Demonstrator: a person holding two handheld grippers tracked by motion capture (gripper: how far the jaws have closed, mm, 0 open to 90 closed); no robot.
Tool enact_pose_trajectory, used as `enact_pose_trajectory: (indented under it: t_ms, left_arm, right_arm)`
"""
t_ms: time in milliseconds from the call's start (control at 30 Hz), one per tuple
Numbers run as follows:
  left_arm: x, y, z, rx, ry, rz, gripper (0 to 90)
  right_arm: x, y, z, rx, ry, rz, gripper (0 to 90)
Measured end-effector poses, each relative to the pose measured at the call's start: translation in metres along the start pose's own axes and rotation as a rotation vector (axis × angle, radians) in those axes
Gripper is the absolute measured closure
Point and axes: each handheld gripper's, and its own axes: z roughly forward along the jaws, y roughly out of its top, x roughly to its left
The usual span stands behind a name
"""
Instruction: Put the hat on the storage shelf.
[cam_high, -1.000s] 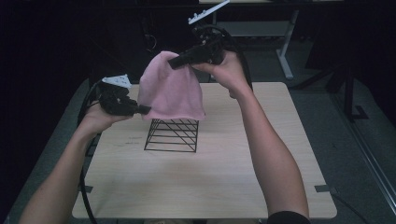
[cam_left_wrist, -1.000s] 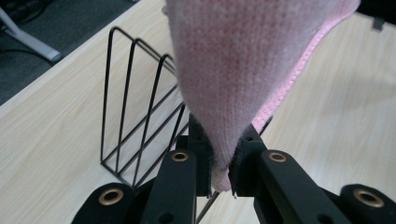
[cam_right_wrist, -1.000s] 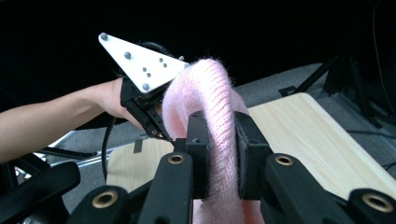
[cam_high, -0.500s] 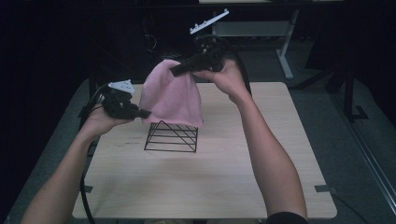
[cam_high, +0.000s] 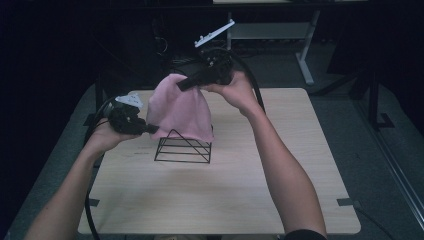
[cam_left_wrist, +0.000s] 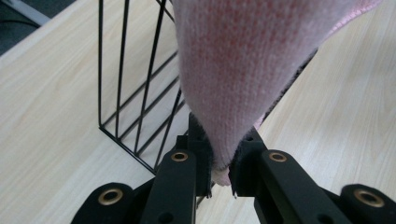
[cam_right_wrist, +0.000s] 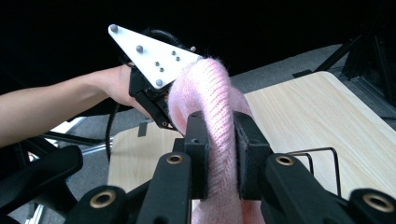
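Observation:
A pink knitted cloth (cam_high: 180, 112) hangs stretched between my two grippers above a black wire rack (cam_high: 183, 148) on the wooden table (cam_high: 220, 200). My left gripper (cam_high: 152, 129) is shut on the cloth's lower left edge, and its own view has the pink knit (cam_left_wrist: 243, 79) pinched between the jaws (cam_left_wrist: 219, 163) with the rack's wires (cam_left_wrist: 135, 98) just behind. Higher up and farther back, my right gripper (cam_high: 181, 85) is shut on the cloth's top edge; a thick fold of knit (cam_right_wrist: 219, 154) sits between its pads. The cloth's lower hem hides the rack's top.
The table's edge runs near my left hand. Beyond the table, a white desk frame (cam_high: 300, 45) stands on the dark floor. Cables (cam_high: 92, 210) trail from both grippers. Bare tabletop lies in front of the rack and to its right.
Both hands have sunk with the cloth still gripped, so the cloth hangs lower over the rack and covers its top.

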Motion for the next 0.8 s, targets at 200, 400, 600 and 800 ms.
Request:
enact_pose_trajectory:
  t_ms: [200,400,600,800]
  left_arm:
    - [0.0,-0.008,0.006,0.044,0.012,0.01,81.7]
    - [0.003,-0.016,0.011,0.061,0.008,-0.005,81.7]
    - [0.003,-0.022,0.02,0.101,0.019,0.001,81.7]
    - [0.005,-0.031,0.032,0.139,0.019,-0.01,81.7]
  right_arm:
    - [-0.003,-0.011,0.012,0.018,0.011,0.021,77.3]
    - [-0.004,-0.019,0.018,0.028,0.016,0.024,77.1]
    - [-0.007,-0.03,0.028,0.049,0.018,0.038,76.9]
    - [-0.011,-0.044,0.039,0.06,0.038,0.059,76.9]
